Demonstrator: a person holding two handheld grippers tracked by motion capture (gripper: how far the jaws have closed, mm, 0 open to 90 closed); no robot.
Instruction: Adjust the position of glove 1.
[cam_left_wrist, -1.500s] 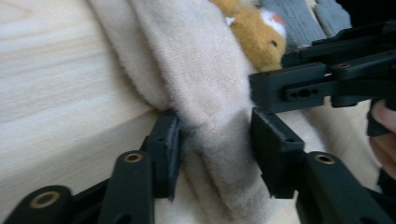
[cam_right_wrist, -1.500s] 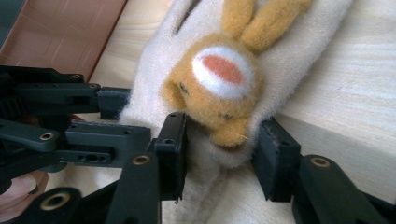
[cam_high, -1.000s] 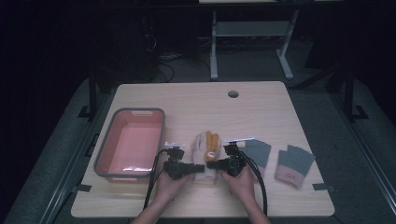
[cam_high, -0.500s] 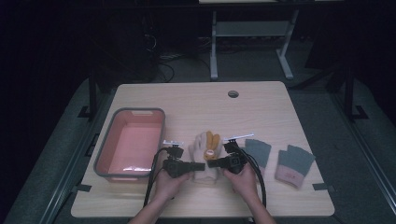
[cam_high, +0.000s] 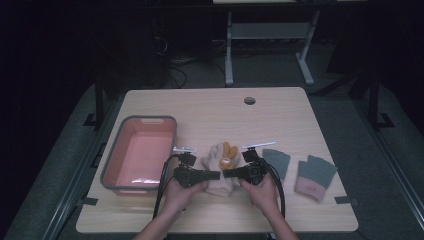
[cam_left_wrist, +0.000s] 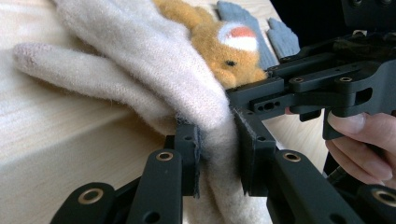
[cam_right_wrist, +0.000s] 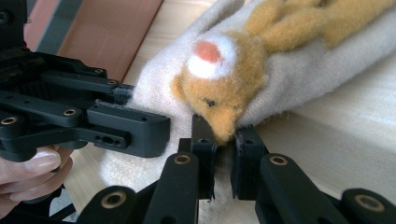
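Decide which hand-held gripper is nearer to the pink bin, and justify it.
Left. The left hand-held gripper sits just right of the pink bin, clamped on the cream glove. The right hand-held gripper grips the glove's other side, farther from the bin.

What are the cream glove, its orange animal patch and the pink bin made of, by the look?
Cream glove: fuzzy knit, probably wool or acrylic; a matte nap of loose fibres shows along its edges. Orange animal patch: plush pile, longer and shaggier, with a white muzzle and a bead-like black eye. Pink bin: likely moulded plastic; smooth walls, rounded grey rim, faint sheen on the floor.
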